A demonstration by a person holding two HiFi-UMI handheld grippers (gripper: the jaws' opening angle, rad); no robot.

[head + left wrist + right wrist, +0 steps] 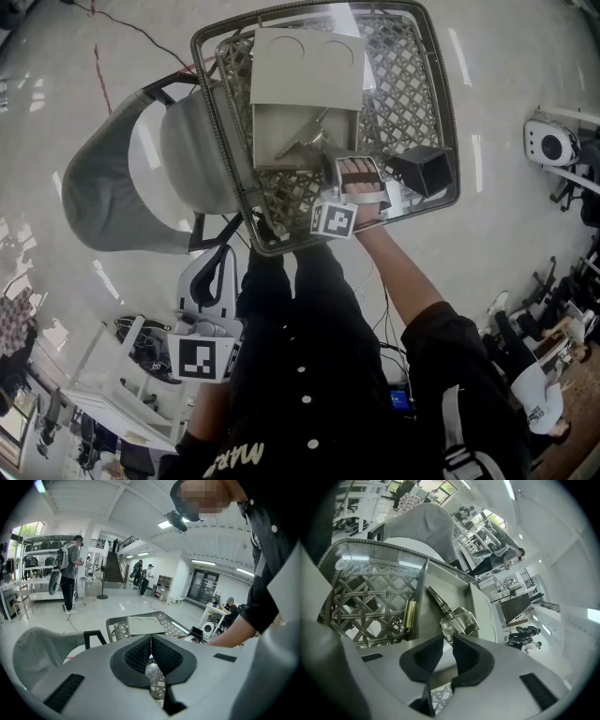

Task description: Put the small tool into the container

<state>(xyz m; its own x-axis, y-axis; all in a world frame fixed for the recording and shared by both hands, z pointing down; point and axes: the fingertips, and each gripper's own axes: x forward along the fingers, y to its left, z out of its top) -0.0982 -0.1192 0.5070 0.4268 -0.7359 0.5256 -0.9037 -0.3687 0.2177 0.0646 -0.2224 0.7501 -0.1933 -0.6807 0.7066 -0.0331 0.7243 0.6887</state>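
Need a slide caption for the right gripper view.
Right hand-held gripper, jaws slightly apart, just behind the small wrench lying in the open grey box on the wicker table.

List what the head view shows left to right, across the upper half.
chair → container → black box → white device

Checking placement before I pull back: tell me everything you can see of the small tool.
The small tool looks like an adjustable wrench of bright silvery metal: slim handle pointing away, broad head with a ridged screw nearest the right gripper. It lies flat on the floor of the open grey container. The right gripper's claw is open just at the head; contact cannot be told.
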